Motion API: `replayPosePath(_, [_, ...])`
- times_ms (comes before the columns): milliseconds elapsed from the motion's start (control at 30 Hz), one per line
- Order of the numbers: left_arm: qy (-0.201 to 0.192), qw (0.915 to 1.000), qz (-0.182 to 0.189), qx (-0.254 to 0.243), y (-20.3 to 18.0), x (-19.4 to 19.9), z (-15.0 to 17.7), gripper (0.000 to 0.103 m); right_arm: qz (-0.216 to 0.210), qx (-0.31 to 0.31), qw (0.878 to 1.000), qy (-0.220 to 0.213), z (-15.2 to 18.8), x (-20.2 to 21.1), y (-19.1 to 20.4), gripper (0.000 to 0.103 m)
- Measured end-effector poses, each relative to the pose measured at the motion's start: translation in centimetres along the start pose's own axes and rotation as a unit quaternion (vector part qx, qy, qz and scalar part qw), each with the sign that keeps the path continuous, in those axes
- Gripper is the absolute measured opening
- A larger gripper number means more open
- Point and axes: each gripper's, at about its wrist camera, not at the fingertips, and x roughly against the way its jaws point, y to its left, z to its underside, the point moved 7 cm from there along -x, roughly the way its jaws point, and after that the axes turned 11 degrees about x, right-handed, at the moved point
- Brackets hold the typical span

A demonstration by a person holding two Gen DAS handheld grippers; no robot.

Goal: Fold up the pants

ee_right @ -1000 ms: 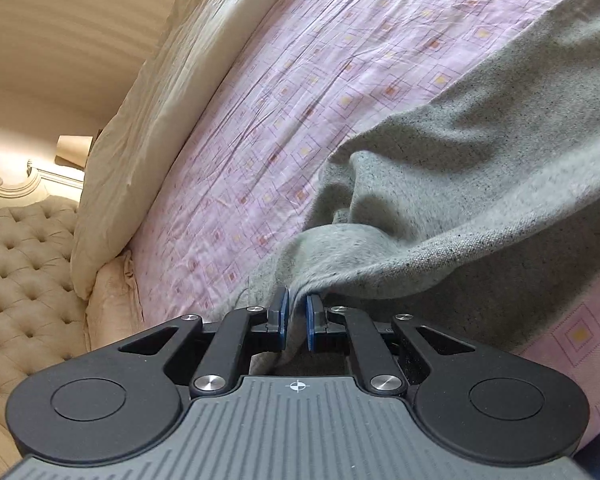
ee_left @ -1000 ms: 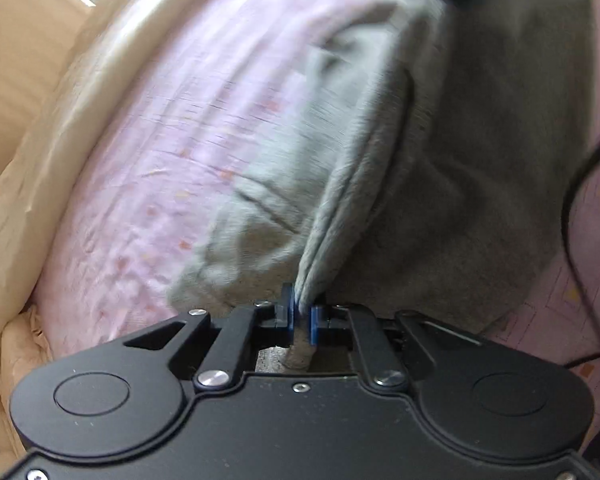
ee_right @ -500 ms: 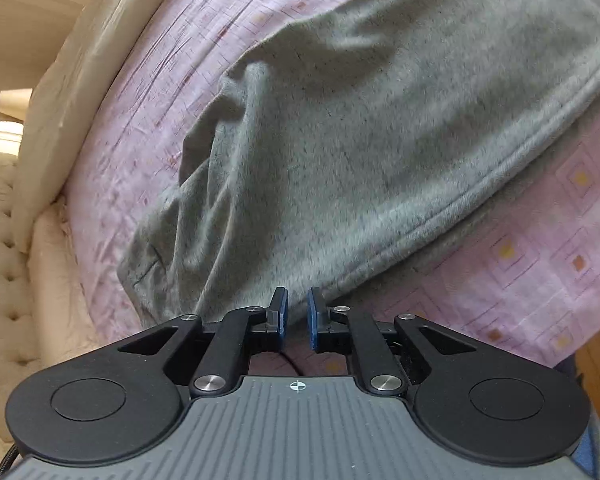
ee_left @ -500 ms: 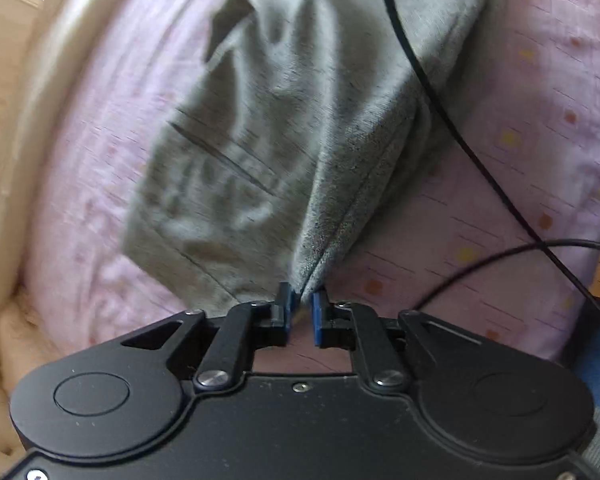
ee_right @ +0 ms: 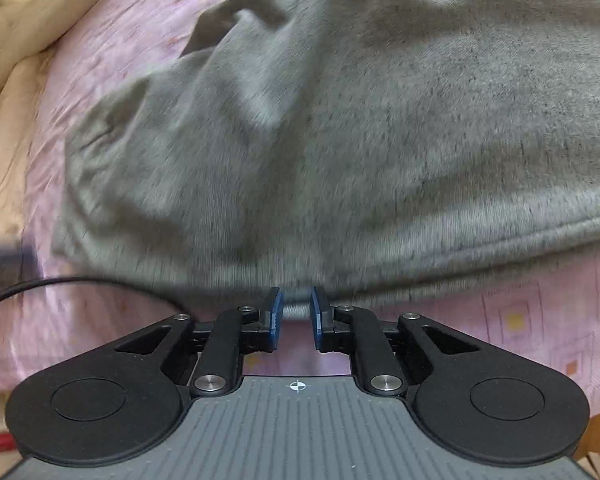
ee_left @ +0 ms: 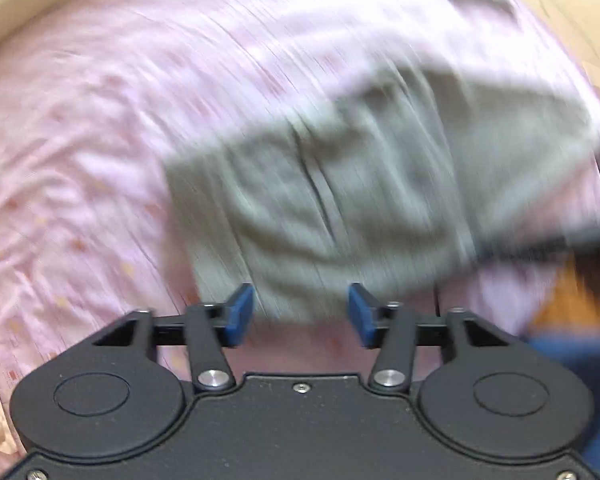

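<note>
While the grey fleece pants (ee_right: 340, 132) lie on the pink patterned bedsheet (ee_left: 80, 140), left gripper (ee_left: 300, 312) jaws gape wide, right gripper (ee_right: 296, 312) jaws slightly apart, both holding nothing.

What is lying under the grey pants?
The grey pants lie on the pink patterned bedsheet, which shows around them. Whatever is beneath the fabric itself is covered and cannot be seen.

pants (ee_right: 340, 128): 1 grey pair | pink patterned bedsheet (ee_right: 540, 320): 1 | black cable (ee_right: 60, 282): 1 | cream pillow (ee_right: 16, 92): 1 | left gripper (ee_left: 301, 312): 1, two blue pads | right gripper (ee_right: 296, 314): 1, two blue pads
</note>
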Motion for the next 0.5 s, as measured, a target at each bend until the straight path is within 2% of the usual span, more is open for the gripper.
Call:
replayPosePath(33, [-0.016,0.9996,-0.005,0.022,-0.2,0.2,-1.2,0.071,-0.001,0.001,1.0,-0.013,-0.3,0.7,-0.1,0.015])
replayPosePath(133, [-0.034,0.9962,-0.022,0.077,0.5,-1.8,-6.0,0.071,0.011,0.023,0.998,-0.054,-2.1,3.0,-0.3,0.015])
replayPosePath(267, [0.018,0.9928,-0.011,0.118,2.5,-5.4,-9.3,0.072,0.017,0.041,0.994,-0.098,-4.9,5.4,-0.4,0.016])
replayPosePath(300, [0.03,0.9927,-0.014,0.115,2.6,-6.2,-9.5,0.073,0.014,0.038,0.994,-0.105,-5.8,5.4,-1.0,0.016])
replayPosePath(367, [0.046,0.9932,-0.04,0.099,2.8,-7.5,-9.3,0.082,0.013,0.039,0.992,-0.118,-6.6,5.8,-0.9,0.016])
replayPosePath(433, [0.066,0.9914,-0.066,0.092,2.9,-8.8,-7.9,0.102,0.02,0.052,0.989,-0.135,-7.6,6.1,-0.8,0.019])
replayPosePath(467, [0.084,0.9894,-0.07,0.096,2.8,-9.6,-7.1,0.103,0.026,0.061,0.988,-0.142,-8.1,6.2,-0.7,0.026])
replayPosePath(500, [0.108,0.9863,-0.064,0.107,2.8,-10.5,-6.2,0.103,0.034,0.074,0.985,-0.151,-8.8,6.5,-0.3,0.03])
